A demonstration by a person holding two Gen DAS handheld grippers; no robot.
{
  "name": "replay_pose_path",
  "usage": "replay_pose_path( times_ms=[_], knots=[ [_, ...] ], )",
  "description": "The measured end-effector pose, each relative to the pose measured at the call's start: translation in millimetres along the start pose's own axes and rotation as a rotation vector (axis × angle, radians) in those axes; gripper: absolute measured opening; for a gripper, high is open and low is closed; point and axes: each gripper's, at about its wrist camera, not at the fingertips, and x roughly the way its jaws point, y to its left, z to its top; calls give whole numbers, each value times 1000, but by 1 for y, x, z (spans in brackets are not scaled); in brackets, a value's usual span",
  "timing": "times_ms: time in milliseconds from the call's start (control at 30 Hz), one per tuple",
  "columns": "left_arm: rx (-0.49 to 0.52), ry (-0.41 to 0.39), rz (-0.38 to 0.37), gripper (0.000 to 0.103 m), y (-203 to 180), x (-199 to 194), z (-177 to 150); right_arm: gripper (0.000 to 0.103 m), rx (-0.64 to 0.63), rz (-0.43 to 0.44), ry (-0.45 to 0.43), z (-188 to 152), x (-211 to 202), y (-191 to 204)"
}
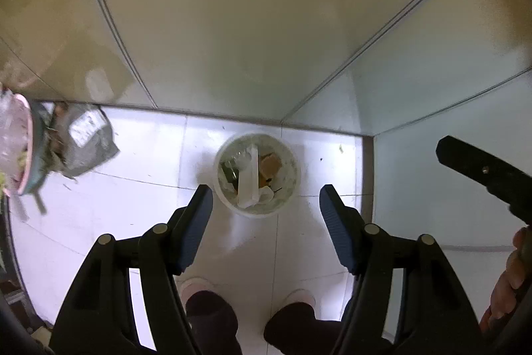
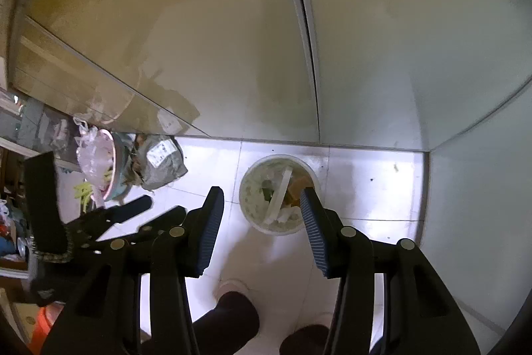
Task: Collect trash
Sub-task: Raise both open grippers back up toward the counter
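A white round trash bin (image 1: 256, 173) stands on the white tiled floor against the wall, filled with paper, a white strip and brown scraps. It also shows in the right wrist view (image 2: 280, 198). My left gripper (image 1: 266, 193) is open and empty, held high above the bin's near rim. My right gripper (image 2: 262, 198) is open and empty, above the bin's left side; its right finger covers part of the rim. The right gripper's finger shows at the right in the left wrist view (image 1: 482, 172). The left gripper shows at the left in the right wrist view (image 2: 109, 218).
A grey bag (image 1: 88, 138) and a pink basin with rubbish (image 1: 20, 142) lie on the floor to the left; both show in the right wrist view, bag (image 2: 163, 162) and basin (image 2: 99, 165). Glossy cabinet doors (image 1: 232, 22) rise behind the bin. The person's feet (image 1: 212, 298) stand below.
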Motion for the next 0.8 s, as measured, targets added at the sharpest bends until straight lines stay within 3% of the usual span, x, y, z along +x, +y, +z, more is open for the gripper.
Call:
replay_pose_path(
  times_ms=[267, 433, 600, 800],
  knots=[
    [50, -121, 11, 66, -28, -168, 28, 44, 13, -28, -95, 22, -133, 43],
    [98, -216, -12, 66, -50, -275, 46, 44, 37, -48, -198, 37, -228, 71],
    [180, -311, -24, 66, -65, -361, 67, 44, 60, -83, -318, 46, -301, 96],
    [242, -427, -46, 66, -71, -436, 86, 44, 69, -124, -470, 54, -365, 125]
  ],
)
